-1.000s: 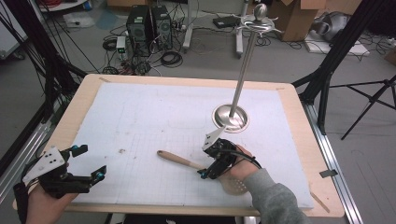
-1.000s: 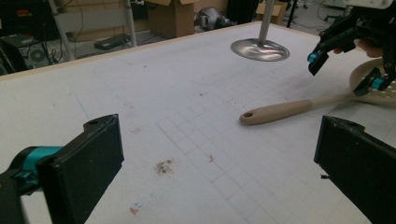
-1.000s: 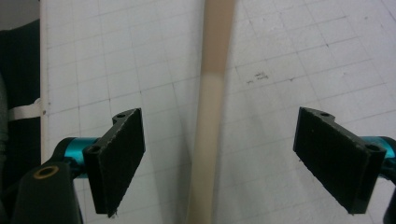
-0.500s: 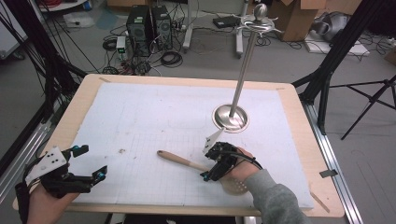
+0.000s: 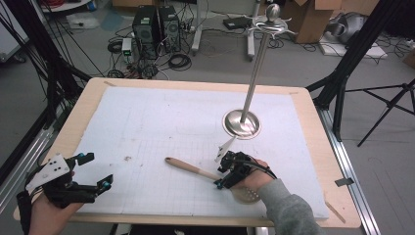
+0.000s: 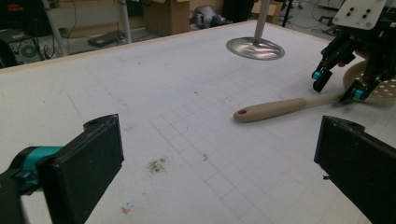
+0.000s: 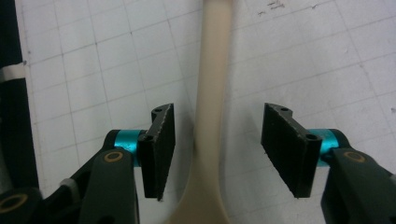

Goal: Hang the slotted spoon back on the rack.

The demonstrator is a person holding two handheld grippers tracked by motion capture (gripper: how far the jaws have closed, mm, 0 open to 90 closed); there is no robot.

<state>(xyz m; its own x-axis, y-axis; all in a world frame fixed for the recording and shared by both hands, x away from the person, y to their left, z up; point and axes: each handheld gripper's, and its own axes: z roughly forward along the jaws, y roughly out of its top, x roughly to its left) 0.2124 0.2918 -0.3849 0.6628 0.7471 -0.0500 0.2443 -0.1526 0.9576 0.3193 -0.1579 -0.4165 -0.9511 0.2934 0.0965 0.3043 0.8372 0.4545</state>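
Observation:
A beige slotted spoon (image 5: 195,171) lies flat on the white gridded mat, handle pointing left, perforated bowl (image 5: 247,195) at the right under the person's hand. My right gripper (image 5: 218,177) is open and straddles the spoon's neck; in the right gripper view the handle (image 7: 212,84) runs up between the two black jaws without touching either, with the right gripper (image 7: 215,149) around it. My left gripper (image 5: 98,171) is open near the mat's front left corner, holding nothing. The left gripper view shows the spoon (image 6: 280,106) and the right gripper (image 6: 337,86) farther off.
A metal stand (image 5: 242,122) with a round base and a tall pole topped by hooks stands right of the mat's centre, just behind the right hand. The wooden table edge (image 5: 337,166) frames the mat. Small dirt specks (image 6: 158,164) mark the mat.
The right gripper has settled slightly lower and leftward over the spoon's neck. The left gripper and the spoon stay where they were.

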